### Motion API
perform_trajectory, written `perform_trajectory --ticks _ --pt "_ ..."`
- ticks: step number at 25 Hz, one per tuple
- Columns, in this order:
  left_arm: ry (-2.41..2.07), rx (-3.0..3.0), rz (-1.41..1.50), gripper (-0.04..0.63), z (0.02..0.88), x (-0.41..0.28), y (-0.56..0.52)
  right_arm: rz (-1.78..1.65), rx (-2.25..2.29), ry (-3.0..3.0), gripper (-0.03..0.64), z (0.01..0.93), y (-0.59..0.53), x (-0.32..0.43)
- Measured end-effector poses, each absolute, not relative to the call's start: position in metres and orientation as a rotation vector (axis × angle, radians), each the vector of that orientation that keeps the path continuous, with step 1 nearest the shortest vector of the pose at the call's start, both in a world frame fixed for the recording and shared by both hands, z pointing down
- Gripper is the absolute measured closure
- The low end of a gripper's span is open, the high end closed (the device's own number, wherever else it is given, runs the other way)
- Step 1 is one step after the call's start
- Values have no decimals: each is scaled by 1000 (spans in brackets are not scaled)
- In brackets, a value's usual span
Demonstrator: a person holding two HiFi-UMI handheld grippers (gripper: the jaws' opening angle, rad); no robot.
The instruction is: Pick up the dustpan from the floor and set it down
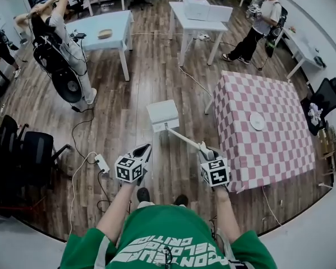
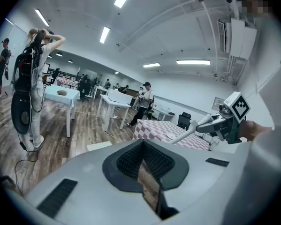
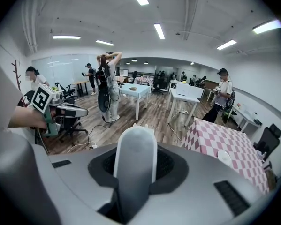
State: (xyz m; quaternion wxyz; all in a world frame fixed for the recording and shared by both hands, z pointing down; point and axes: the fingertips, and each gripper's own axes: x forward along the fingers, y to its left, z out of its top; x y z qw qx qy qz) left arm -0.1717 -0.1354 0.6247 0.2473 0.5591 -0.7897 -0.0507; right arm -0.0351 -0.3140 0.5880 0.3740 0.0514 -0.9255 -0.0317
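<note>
The white dustpan [image 1: 162, 115] hangs over the wooden floor, and its long handle [image 1: 183, 138] slants back to my right gripper [image 1: 204, 149]. That gripper is shut on the handle's end. In the right gripper view the handle [image 3: 135, 165] runs up between the jaws and hides most of the pan. My left gripper [image 1: 144, 149] is beside it on the left, jaws together and holding nothing. In the left gripper view only a thin slit shows between the pads [image 2: 131, 161]. That view also shows the right gripper [image 2: 218, 123] with the handle [image 2: 182, 136] and the pan's edge [image 2: 98, 145].
A table with a pink checked cloth [image 1: 268, 150] stands at the right and bears a white plate [image 1: 257, 120]. A power strip [image 1: 102, 162] and cables lie on the floor at the left. Office chairs [image 1: 33, 153] stand at the far left. White tables [image 1: 109, 32] and several people are further off.
</note>
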Motion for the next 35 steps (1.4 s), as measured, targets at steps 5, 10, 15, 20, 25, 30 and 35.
perform_trajectory --ticks 5,10,15,20,25,30,35 --pt "-2146 1563 -122 592 618 -168 -144 -84 167 -2388 510 578 -318 -29" --pt "-2134 1591 -104 592 615 -165 -147 -73 197 -2386 509 578 -319 -23" --pt "-2121 1604 -90 592 616 -162 -149 -59 215 -2376 509 583 -321 -18" --pt "-2112 1613 -81 592 617 -159 -149 -39 227 -2363 509 589 -319 -12" --pt "-2107 1618 -77 592 617 -158 -148 -33 229 -2360 509 592 -317 -11" --pt "-2104 1622 -82 592 619 -155 -148 -32 229 -2357 509 594 -316 -9" --pt "-2103 1639 -56 592 617 -152 -149 -31 228 -2356 510 593 -315 -8"
